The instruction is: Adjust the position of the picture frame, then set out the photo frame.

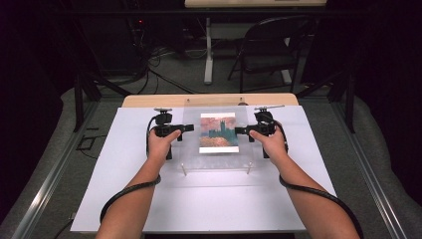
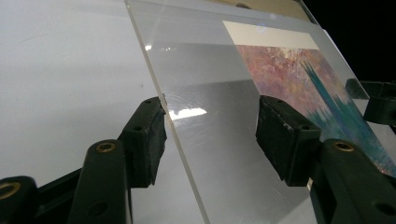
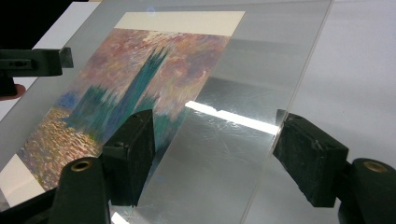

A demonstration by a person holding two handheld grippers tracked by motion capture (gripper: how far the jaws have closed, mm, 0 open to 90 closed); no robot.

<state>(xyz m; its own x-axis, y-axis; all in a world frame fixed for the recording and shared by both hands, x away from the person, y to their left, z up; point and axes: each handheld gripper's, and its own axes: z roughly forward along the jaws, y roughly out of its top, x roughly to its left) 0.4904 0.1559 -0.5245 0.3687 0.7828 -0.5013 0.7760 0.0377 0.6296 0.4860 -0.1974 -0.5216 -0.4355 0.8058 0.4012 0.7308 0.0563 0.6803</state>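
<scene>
A clear acrylic sheet (image 1: 191, 152) lies raised on small pegs over a colourful painting print (image 1: 218, 133) on the white board. My left gripper (image 1: 188, 128) is at the sheet's left edge and my right gripper (image 1: 240, 130) at its right edge, both pointing inward. In the left gripper view the sheet's edge (image 2: 182, 140) runs between the jaws of the left gripper (image 2: 210, 135), which stand apart; one pad (image 2: 149, 135) sits close to the edge. In the right gripper view the right gripper (image 3: 215, 154) likewise straddles the sheet's edge (image 3: 275, 126) with a gap at both pads.
The white board (image 1: 199, 209) covers a wooden table (image 1: 209, 99). Two pegs (image 1: 184, 172) hold up the sheet's near side. A folding chair (image 1: 271, 45) and table legs stand on the floor beyond. Cables trail from both grippers along the forearms.
</scene>
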